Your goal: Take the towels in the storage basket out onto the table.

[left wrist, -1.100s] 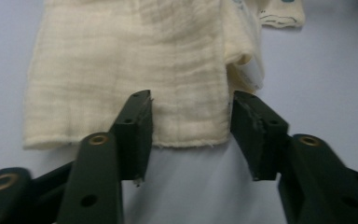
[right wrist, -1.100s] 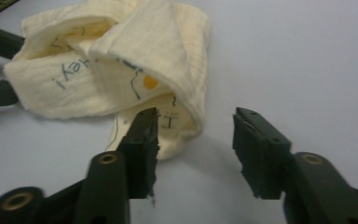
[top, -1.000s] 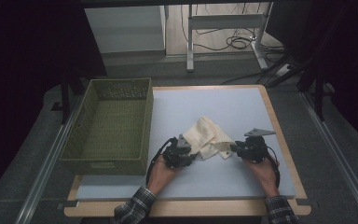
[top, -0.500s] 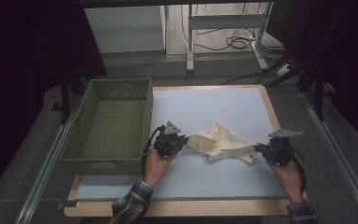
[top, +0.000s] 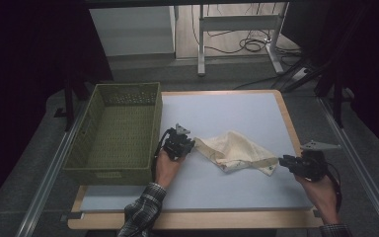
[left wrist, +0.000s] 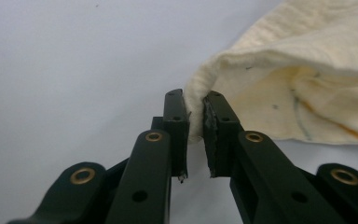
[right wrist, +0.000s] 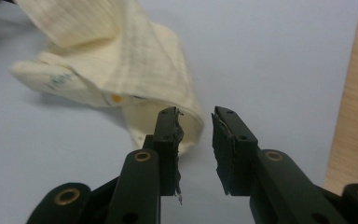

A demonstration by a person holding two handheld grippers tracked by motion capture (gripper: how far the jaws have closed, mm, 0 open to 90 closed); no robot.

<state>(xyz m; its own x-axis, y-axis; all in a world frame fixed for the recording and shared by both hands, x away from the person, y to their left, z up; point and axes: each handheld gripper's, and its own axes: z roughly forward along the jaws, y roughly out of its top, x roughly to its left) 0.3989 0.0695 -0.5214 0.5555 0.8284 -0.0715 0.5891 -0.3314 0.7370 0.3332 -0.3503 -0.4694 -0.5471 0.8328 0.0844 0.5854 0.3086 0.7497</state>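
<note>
Now a soft, cream-coloured cloth point(top: 234, 153) with thin lines on it is seen lying spread out near the middle of the pale blue tabletop point(top: 227, 108). A big green plastic basket point(top: 116, 133) with woven-looking walls is set well to the left of the cloth, at the left edge of the tabletop.

The left end of the cloth is held by the left gripper point(top: 190, 143), which is found between the cloth and the basket. In the left gripper view, a folded corner of the cloth point(left wrist: 307, 79) is pinched between the black jaws of the left gripper point(left wrist: 196, 116), and that corner is lifted a little off the tabletop.

The right gripper point(top: 282, 161) is placed at the right end of the cloth, close to the wooden edge of the tabletop. Its jaws have just been opened wider. In the right gripper view, a gap is seen between the jaws of the right gripper point(right wrist: 196, 122), and the corner of the cloth point(right wrist: 121, 60) lies just beside and behind one jaw. It is not squeezed by them.
</note>
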